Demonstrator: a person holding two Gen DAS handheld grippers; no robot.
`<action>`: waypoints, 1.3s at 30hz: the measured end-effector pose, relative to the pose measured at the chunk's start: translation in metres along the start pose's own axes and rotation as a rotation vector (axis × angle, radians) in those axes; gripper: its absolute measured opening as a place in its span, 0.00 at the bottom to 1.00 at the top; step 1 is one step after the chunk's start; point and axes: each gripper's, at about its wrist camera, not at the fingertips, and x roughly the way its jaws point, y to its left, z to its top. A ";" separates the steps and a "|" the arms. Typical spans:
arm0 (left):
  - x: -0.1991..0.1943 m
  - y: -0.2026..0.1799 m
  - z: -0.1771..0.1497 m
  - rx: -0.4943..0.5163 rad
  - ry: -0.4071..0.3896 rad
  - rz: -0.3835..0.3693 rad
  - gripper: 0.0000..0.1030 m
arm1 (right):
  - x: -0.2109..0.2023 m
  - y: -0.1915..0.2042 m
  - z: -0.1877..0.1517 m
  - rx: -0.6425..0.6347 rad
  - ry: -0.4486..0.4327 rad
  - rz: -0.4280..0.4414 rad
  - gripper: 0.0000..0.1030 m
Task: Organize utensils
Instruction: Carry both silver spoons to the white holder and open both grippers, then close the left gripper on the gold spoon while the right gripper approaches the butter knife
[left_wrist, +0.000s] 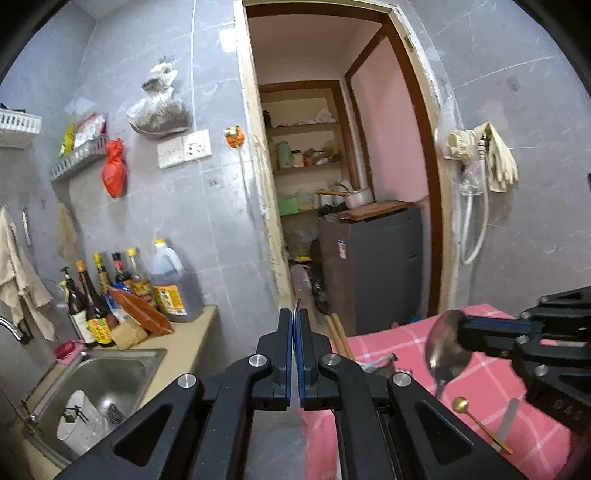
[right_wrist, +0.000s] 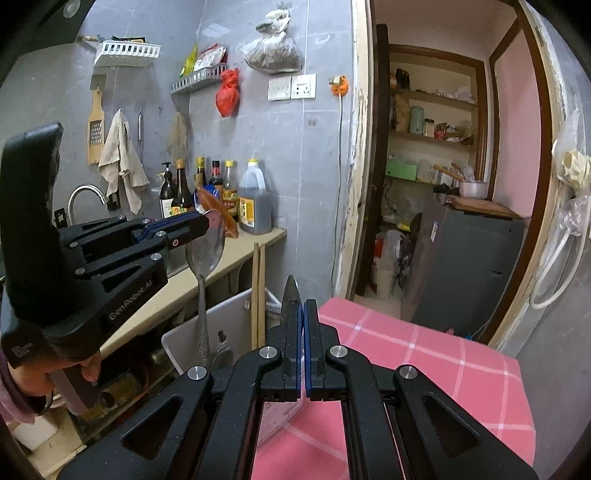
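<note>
My left gripper (left_wrist: 295, 321) is shut on a thin metal edge that shows between its tips. In the right wrist view the left gripper (right_wrist: 205, 221) pinches the bowl of a long steel spoon (right_wrist: 205, 254) whose handle hangs down. My right gripper (right_wrist: 301, 314) is shut on another steel spoon (right_wrist: 290, 295), bowl edge-on above the tips. In the left wrist view the right gripper (left_wrist: 461, 328) holds that spoon (left_wrist: 445, 350) by its bowl above the pink checked table (left_wrist: 369, 347). A small gold spoon (left_wrist: 480, 421) and a flat grey utensil (left_wrist: 506, 421) lie on the cloth.
A steel sink (left_wrist: 110, 376) with a white cup holder (left_wrist: 79, 421) is at left, with sauce bottles (left_wrist: 129, 291) on the counter behind it. A white bin (right_wrist: 218, 328) stands under the counter. A doorway with a grey cabinet (left_wrist: 373, 266) is ahead.
</note>
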 end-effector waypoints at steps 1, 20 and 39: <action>0.000 0.000 -0.001 -0.002 0.006 -0.007 0.03 | 0.001 0.000 -0.001 0.003 0.005 0.005 0.02; -0.006 0.021 -0.018 -0.245 0.136 -0.238 0.36 | -0.007 -0.031 -0.021 0.182 0.031 0.074 0.34; -0.042 -0.051 0.010 -0.163 -0.038 -0.167 1.00 | -0.114 -0.111 -0.033 0.304 -0.198 -0.289 0.99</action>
